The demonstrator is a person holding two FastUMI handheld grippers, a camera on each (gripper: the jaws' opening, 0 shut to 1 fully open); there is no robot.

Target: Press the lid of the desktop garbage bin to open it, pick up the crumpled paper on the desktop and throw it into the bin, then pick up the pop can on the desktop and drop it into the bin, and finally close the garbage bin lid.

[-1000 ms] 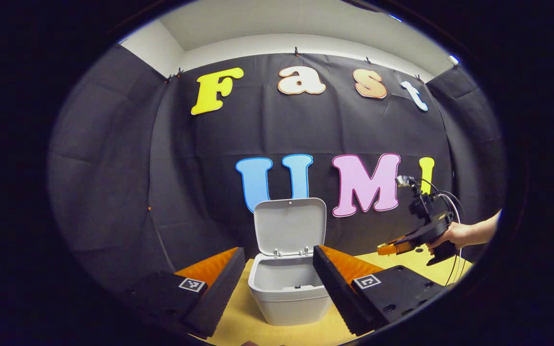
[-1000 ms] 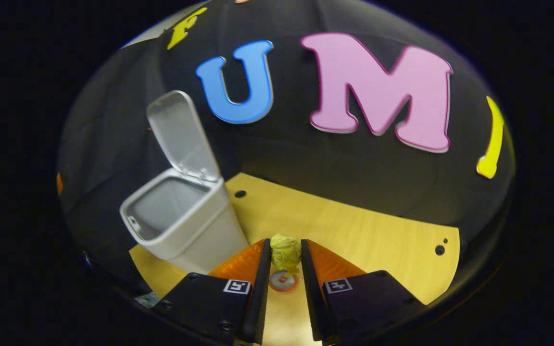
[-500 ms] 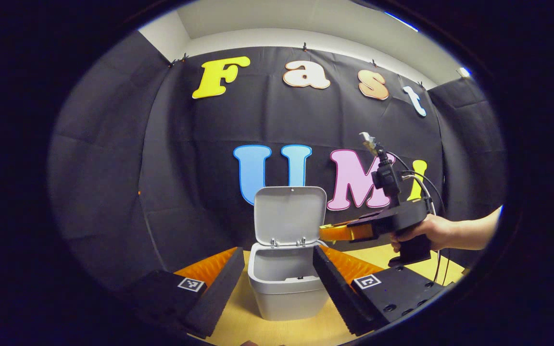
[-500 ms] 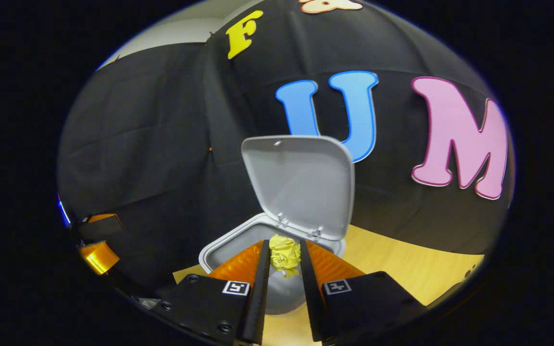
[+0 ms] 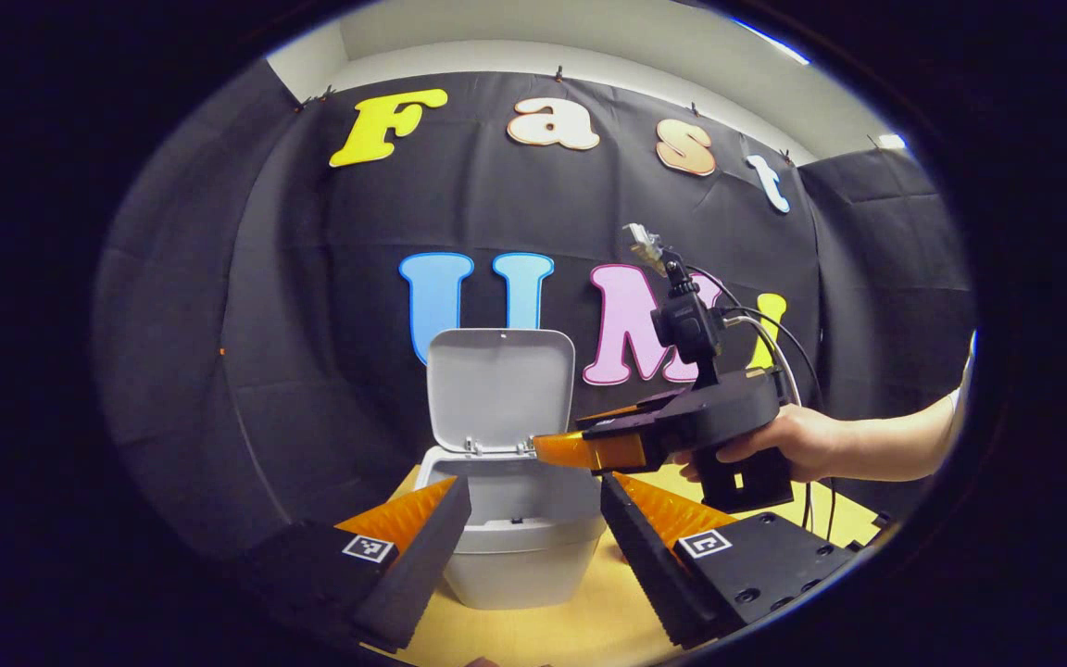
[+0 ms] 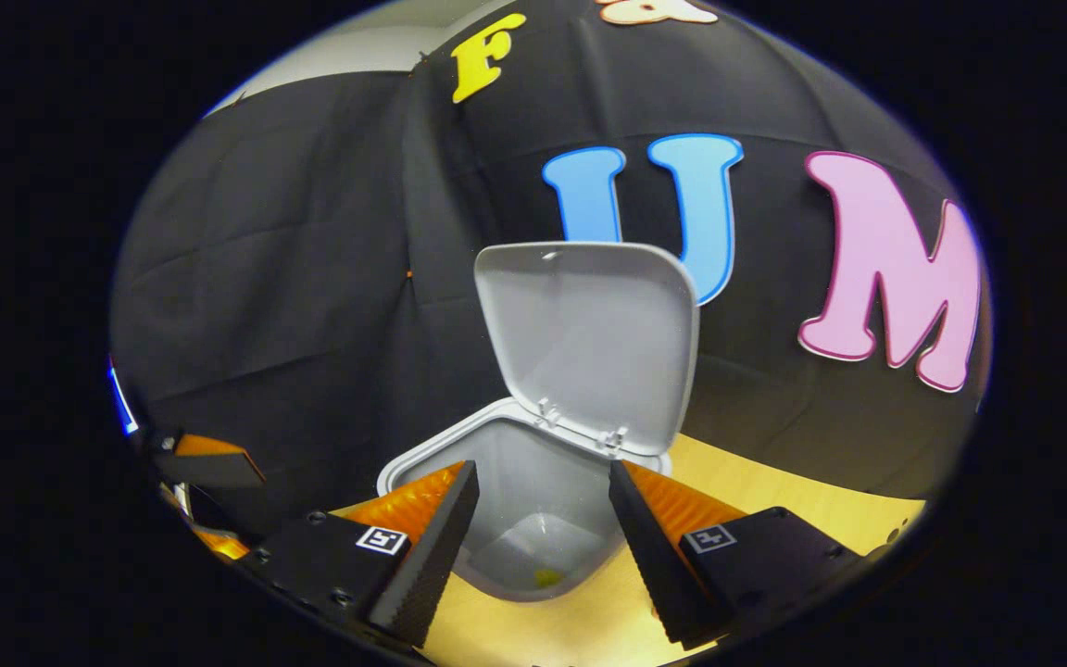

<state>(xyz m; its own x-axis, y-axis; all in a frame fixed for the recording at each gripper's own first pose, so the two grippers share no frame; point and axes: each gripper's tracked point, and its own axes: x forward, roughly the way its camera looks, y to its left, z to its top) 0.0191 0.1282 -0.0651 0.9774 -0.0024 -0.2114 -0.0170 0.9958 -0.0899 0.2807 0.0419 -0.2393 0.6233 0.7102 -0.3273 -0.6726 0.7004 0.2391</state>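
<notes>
The right claw [image 6: 538, 523], low in the right gripper view, has been spread wide and emptied; the crumpled paper [image 6: 546, 577] is seen inside the open bin [image 6: 422, 460]. The pop can is judged next.

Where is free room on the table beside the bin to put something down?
Bare tabletop lies to the right of the bin in the right gripper view, up to the black wall. A narrower strip runs in front of the bin. Above the bin's mouth it is crowded: the open right tool hangs there, with the raised lid behind.
</notes>
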